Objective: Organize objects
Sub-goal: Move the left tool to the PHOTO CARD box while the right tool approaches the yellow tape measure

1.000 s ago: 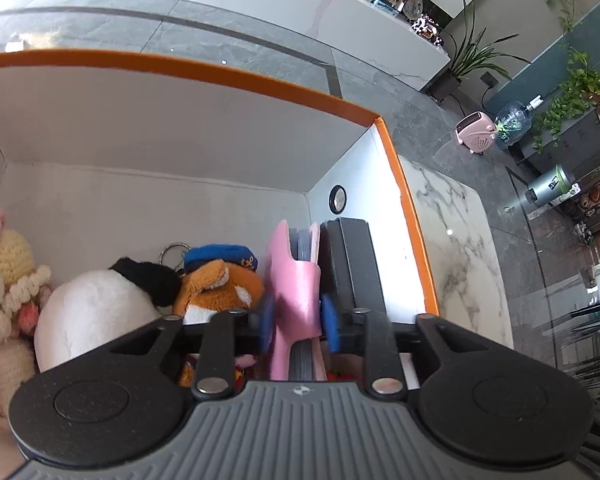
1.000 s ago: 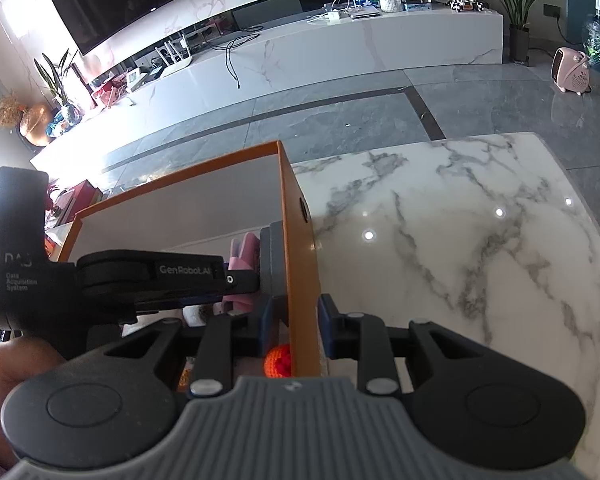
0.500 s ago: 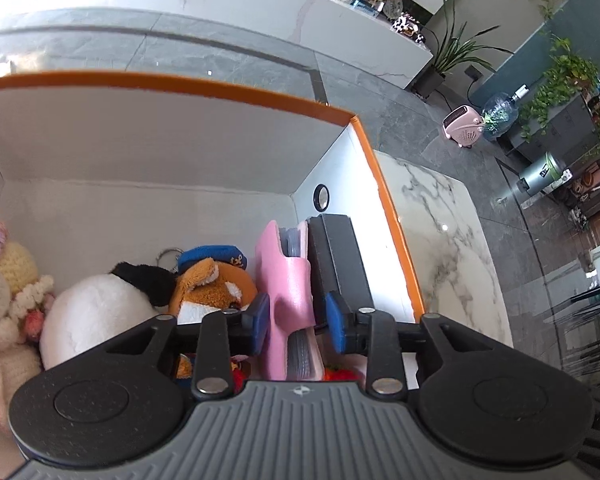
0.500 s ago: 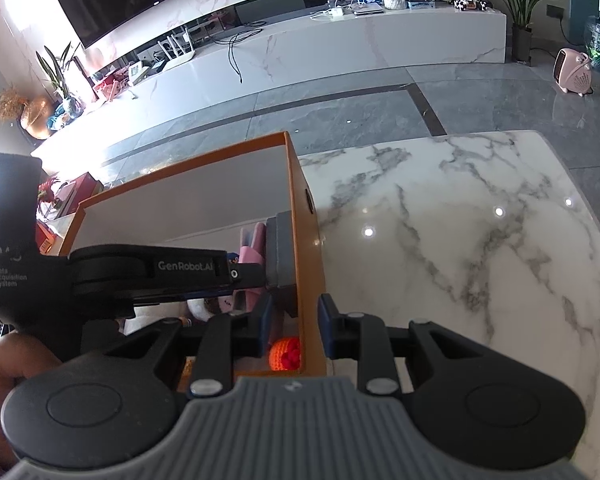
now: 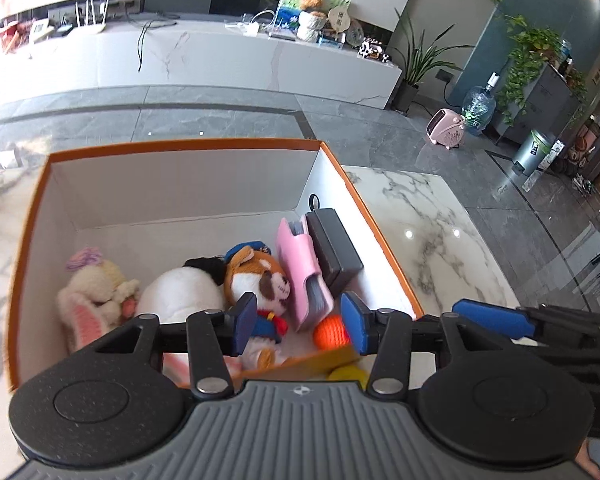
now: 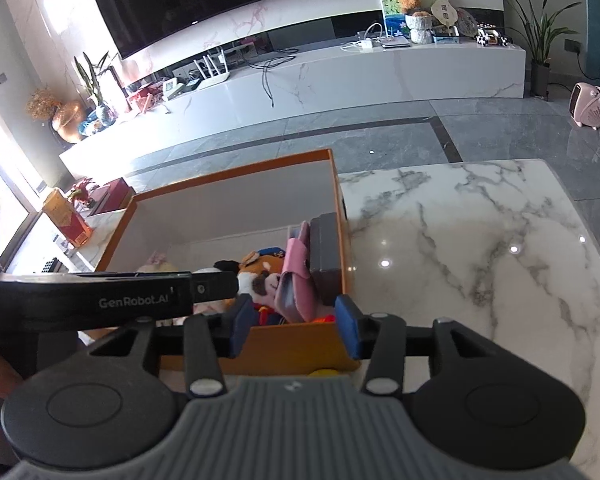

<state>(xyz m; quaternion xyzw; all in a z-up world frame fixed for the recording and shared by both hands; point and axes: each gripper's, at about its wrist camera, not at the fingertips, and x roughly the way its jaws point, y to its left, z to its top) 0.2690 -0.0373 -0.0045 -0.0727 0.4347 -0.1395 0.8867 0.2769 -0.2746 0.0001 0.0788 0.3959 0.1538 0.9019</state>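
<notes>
Three plush toys, one pink case (image 5: 300,268), one grey box (image 5: 334,246) and one orange ball (image 5: 330,332) are counted in the orange box (image 5: 180,145). The jaws of the left gripper (image 5: 298,328) and right gripper (image 6: 296,330) have just been opening; nothing is grasped.

Only 1 piece of writing reads clearly: "GenRobot.AI", in pale letters along the side of the long black plastic body of the left gripper (image 6: 112,300), which crosses the lower left of the right wrist view (the final letters sit close to a small round screw). The round beige fan-shaped sign (image 6: 444,10) on the white marble TV console (image 6: 340,76) carries dark characters, too small to make out. The red and yellow carton (image 6: 66,220) at the left shows print that stays illegible.
</notes>
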